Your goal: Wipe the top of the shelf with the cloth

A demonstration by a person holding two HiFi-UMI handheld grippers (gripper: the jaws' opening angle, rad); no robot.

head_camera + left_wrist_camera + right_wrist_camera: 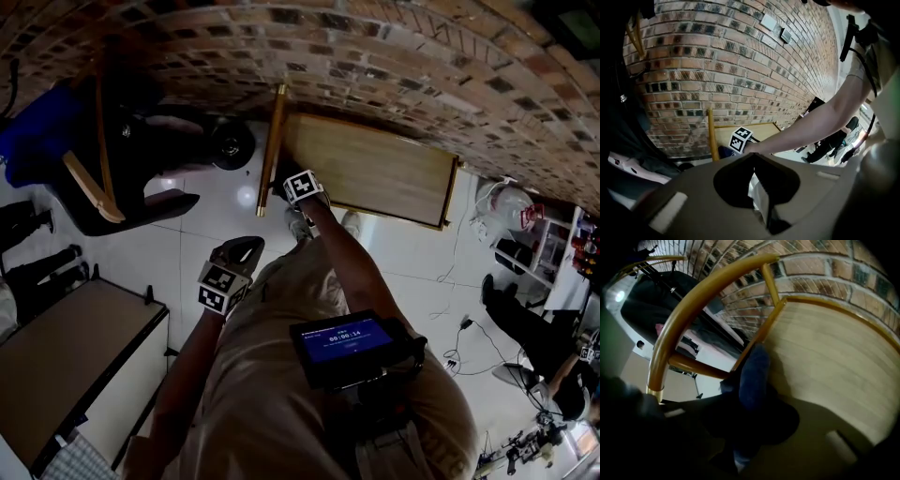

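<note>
Cloth [752,371]: one, dark blue, bunched and clamped in the right tool [298,190], pressed on the top of the single wooden shelf [375,169] at its left edge, just beside the yellow rail [270,150]. The shelf's far edge meets the brick wall [375,56]. The second tool, the left tool [230,272], hangs well apart over the floor, jaws closed together.

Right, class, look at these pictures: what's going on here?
A person is cleaning a wooden shelf top beside a brick wall. The right tongs are shut on a blue cloth at the top's left end, next to a yellow rail. The left tongs hang shut near the person's leg, away from the shelf.
</note>
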